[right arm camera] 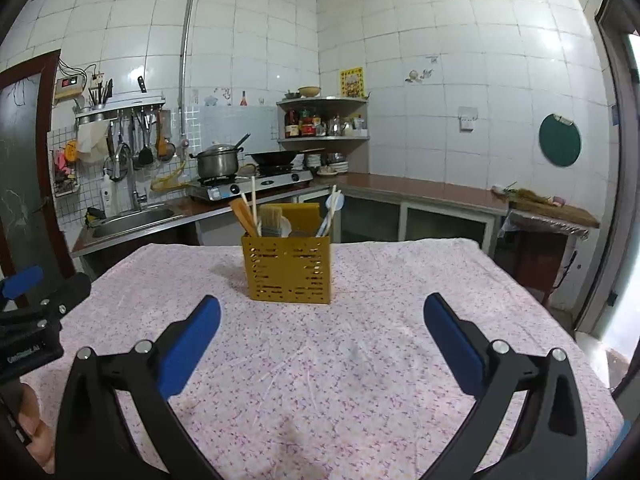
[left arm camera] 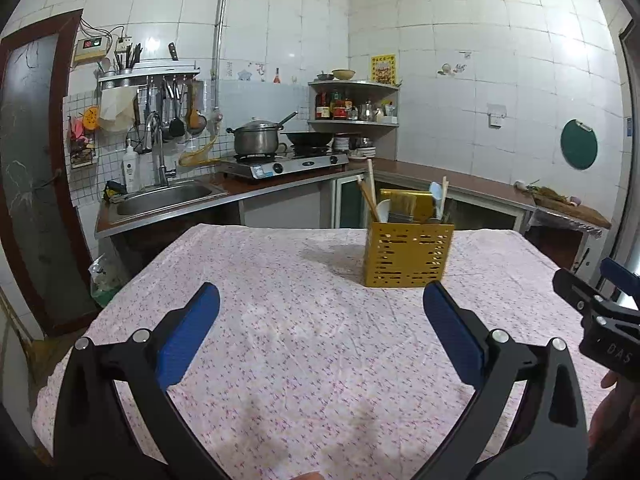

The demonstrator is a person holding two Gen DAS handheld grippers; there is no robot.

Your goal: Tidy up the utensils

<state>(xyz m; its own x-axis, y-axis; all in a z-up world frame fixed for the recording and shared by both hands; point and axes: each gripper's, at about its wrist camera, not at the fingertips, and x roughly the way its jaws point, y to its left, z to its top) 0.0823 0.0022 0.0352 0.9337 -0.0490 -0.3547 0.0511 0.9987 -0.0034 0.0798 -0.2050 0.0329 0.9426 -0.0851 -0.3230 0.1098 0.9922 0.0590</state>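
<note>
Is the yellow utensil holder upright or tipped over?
Upright: the yellow utensil holder stands flat on the tablecloth, utensils sticking up.

Floral-clothed table (right arm camera: 400, 280); yellow utensil holder (right arm camera: 286, 270) stands on it.

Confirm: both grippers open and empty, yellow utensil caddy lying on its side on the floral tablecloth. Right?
Not quite. The yellow utensil caddy stands upright on the floral tablecloth, utensils sticking up out of it, as the right wrist view shows. The left gripper and right gripper are indeed open and empty.
</note>
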